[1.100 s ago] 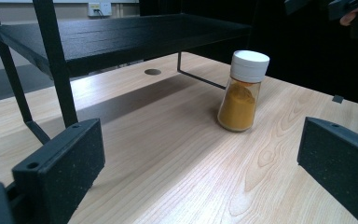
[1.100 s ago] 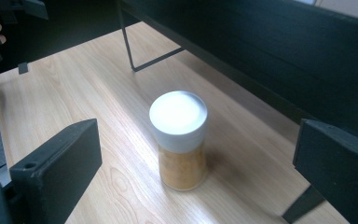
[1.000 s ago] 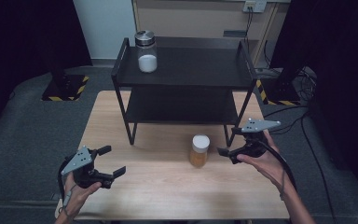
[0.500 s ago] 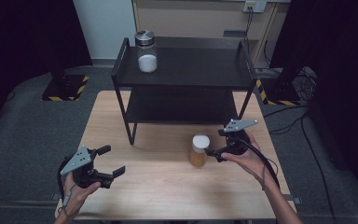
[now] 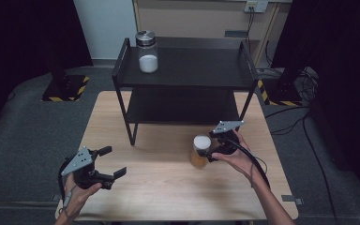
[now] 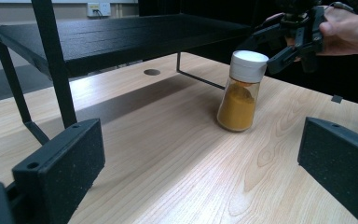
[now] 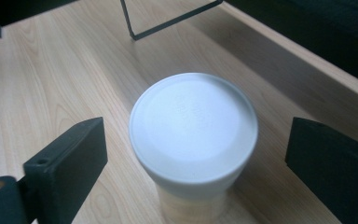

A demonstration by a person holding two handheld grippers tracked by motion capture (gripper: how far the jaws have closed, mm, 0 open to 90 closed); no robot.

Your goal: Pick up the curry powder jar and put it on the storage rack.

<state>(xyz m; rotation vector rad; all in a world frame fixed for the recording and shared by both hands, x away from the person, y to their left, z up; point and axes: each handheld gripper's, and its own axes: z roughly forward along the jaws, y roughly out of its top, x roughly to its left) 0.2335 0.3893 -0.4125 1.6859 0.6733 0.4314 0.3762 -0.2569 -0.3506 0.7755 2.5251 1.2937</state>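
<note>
Two jars and two grippers: one white-capped jar of orange powder [image 5: 200, 152] upright on the table [image 5: 168, 187] between the right gripper [image 5: 212, 146]'s closing, not yet touching jaws, one jar of white powder [image 5: 147, 51] on the shelf rack [image 5: 192, 70]; left gripper [image 5: 108, 163] open, empty; the orange jar's base is cut off in the right gripper view.

Black shelf rack [image 5: 183, 75] occupies back half of table [image 5: 168, 192]; front legs and low shelf block reach toward back edge. Jar with white powder [image 5: 147, 51] at top shelf's back left corner; remainder of top shelf free. Spice jar [image 5: 200, 151] stands just in front of rack, toward right edge. Front half of table open between left gripper [image 5: 110, 163] and spice jar.
</note>
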